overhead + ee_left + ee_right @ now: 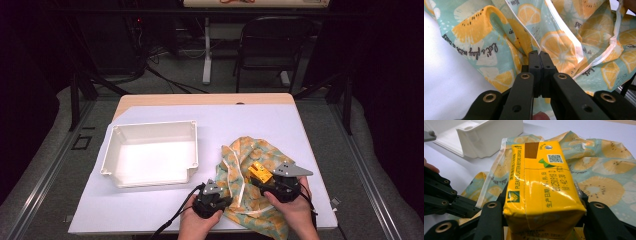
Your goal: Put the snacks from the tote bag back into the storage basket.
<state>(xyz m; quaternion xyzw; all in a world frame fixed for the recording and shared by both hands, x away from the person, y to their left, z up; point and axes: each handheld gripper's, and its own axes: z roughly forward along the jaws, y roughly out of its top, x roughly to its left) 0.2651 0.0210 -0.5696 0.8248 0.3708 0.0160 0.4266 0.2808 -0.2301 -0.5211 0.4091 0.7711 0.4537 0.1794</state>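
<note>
High view at lower right of frame, right gripper (261,176) clamping a yellow carton (260,171) over the fruit-print bag (245,150), left gripper (218,188) jaws closed on the bag's white edge (534,41), white tray (150,131) at centre left.

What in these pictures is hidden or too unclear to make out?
- Inside of the fruit-print cloth bag: high view, folds cover it.
- Underside of the yellow drink carton: right gripper view, the right gripper clamps it and the bottom edge cuts it off.
- Bag's white hem past the left gripper: left gripper view, shut jaws hide it.
- Carton's small print: blurred.
</note>
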